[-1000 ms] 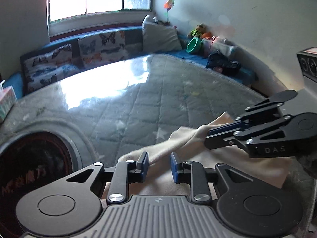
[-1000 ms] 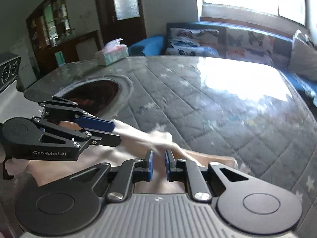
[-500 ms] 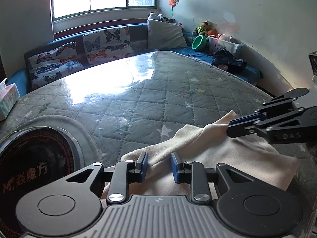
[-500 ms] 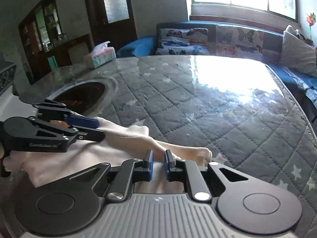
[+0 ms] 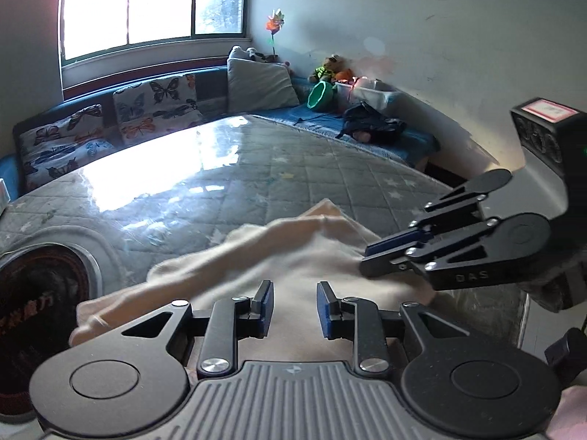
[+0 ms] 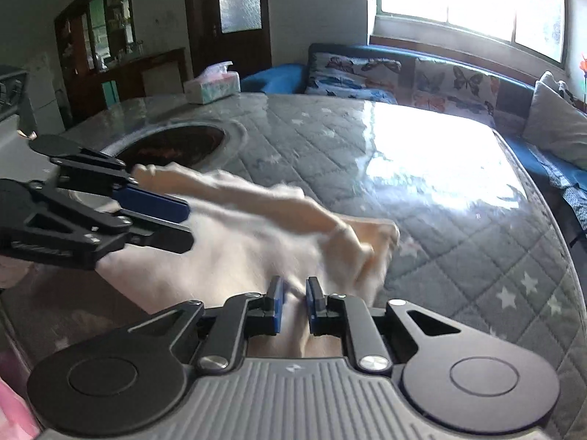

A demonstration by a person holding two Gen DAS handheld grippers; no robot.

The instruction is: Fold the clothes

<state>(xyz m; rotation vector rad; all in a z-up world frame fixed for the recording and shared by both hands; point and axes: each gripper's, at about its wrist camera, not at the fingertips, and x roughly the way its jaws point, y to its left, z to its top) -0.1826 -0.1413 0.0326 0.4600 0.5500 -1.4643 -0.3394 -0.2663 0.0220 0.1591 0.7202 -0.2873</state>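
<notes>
Where bunched, cream garment (image 5: 293,256), soft rumpled folds

Bright daylight from a wide multi-pane window (image 5: 150,3) glares off the grey quilted star-print table cover (image 6: 458,198), beyond which a blue bench sofa (image 5: 367,124) with butterfly-print cushions (image 5: 157,104) lines white walls (image 5: 422,25).

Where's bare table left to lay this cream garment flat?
The grey quilted table cover lies bare beyond the cream garment, out to the butterfly-print cushions. Crowded: the dark round inset and tissue box on the left gripper side, and the near edge, under the garment and the right gripper.
</notes>
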